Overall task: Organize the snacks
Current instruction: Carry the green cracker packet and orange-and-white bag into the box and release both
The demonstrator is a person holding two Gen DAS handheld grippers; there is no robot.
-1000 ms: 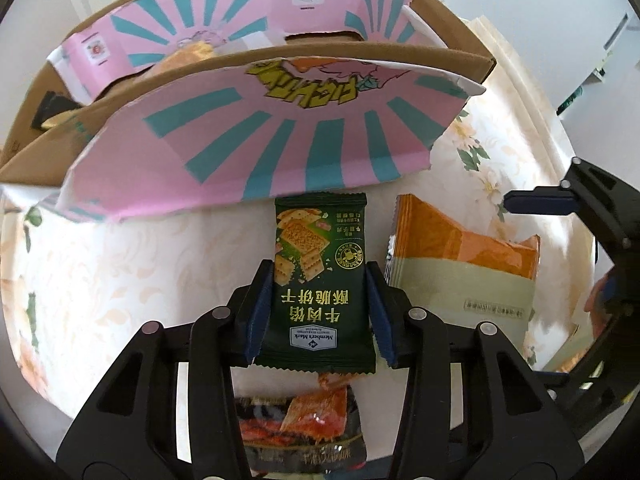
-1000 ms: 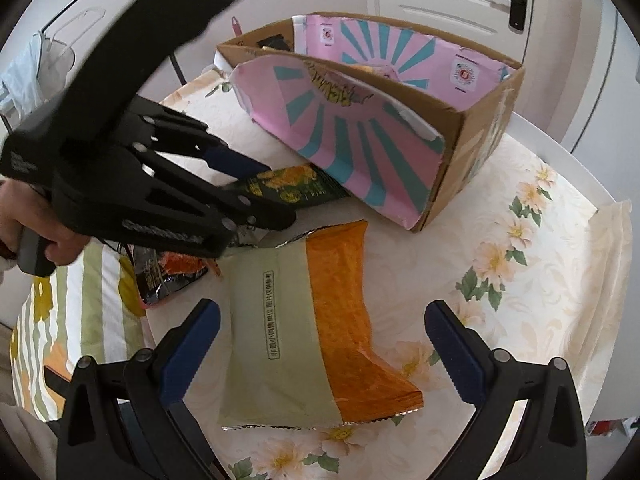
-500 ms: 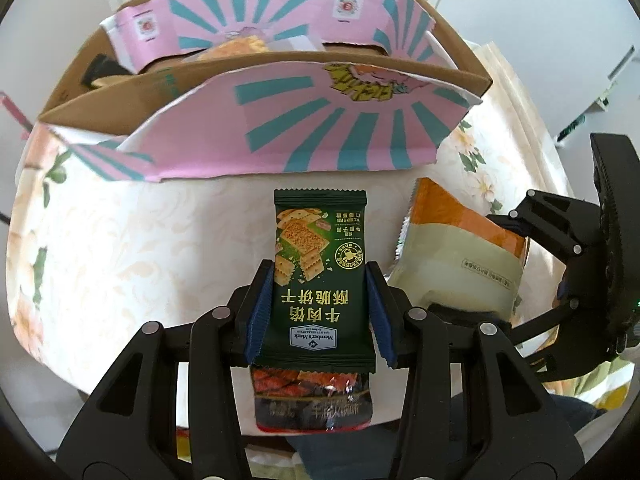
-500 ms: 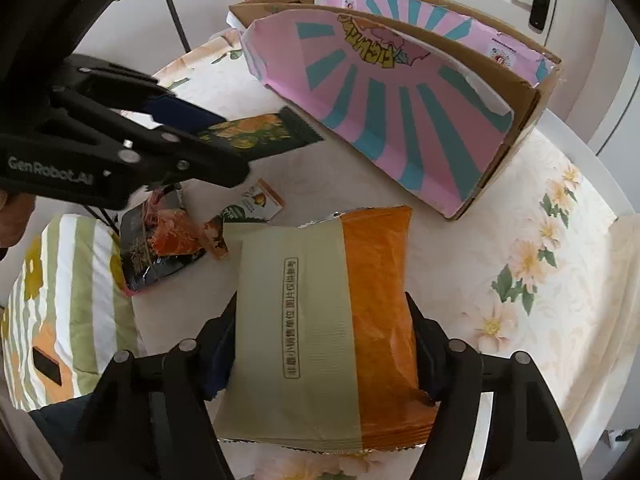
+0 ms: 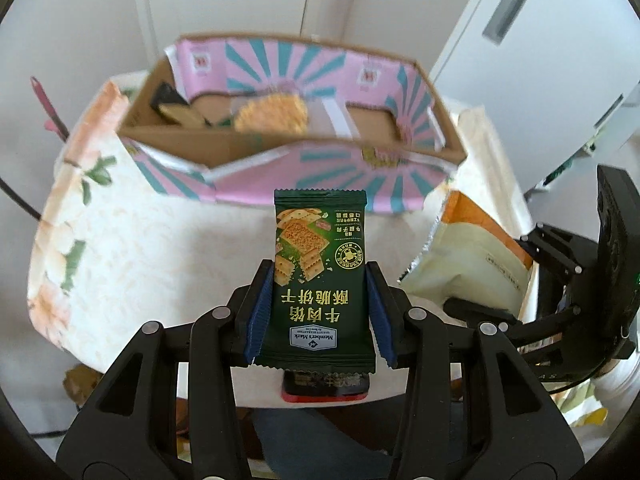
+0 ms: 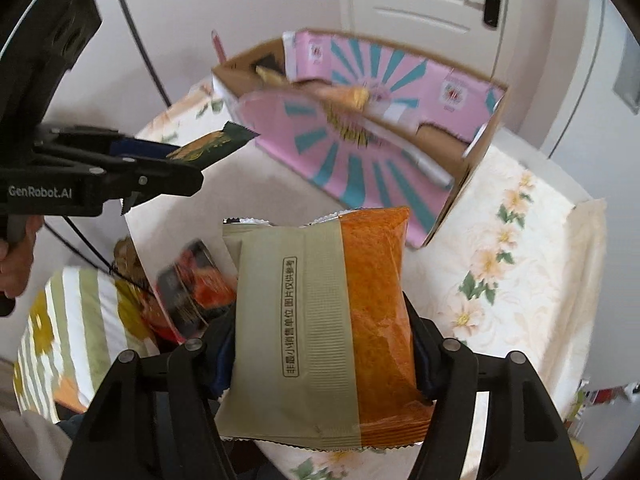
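My left gripper (image 5: 320, 280) is shut on a dark green cracker packet (image 5: 320, 240), held up above the table and in front of the cardboard box (image 5: 224, 148) with pink and teal flaps. From the right wrist view the same packet (image 6: 216, 144) juts out of the left gripper (image 6: 172, 160) at the left. My right gripper (image 6: 320, 332) is shut on an orange and beige snack bag (image 6: 320, 280), its pads pressing both sides, and the bag is lifted off the cloth. Both grippers point down toward the box. The box holds a yellow snack pack (image 5: 272, 114) and dark packets.
A red and black packet (image 6: 192, 276) lies near the table's front edge, below both grippers. A floral cloth (image 6: 500, 260) covers the table. A striped cushion (image 6: 72, 312) lies lower left. White doors and a wall stand behind the box.
My right gripper closed from wide open onto the orange bag and lifted it. My left gripper rose with the green packet, so the box's inside now shows.
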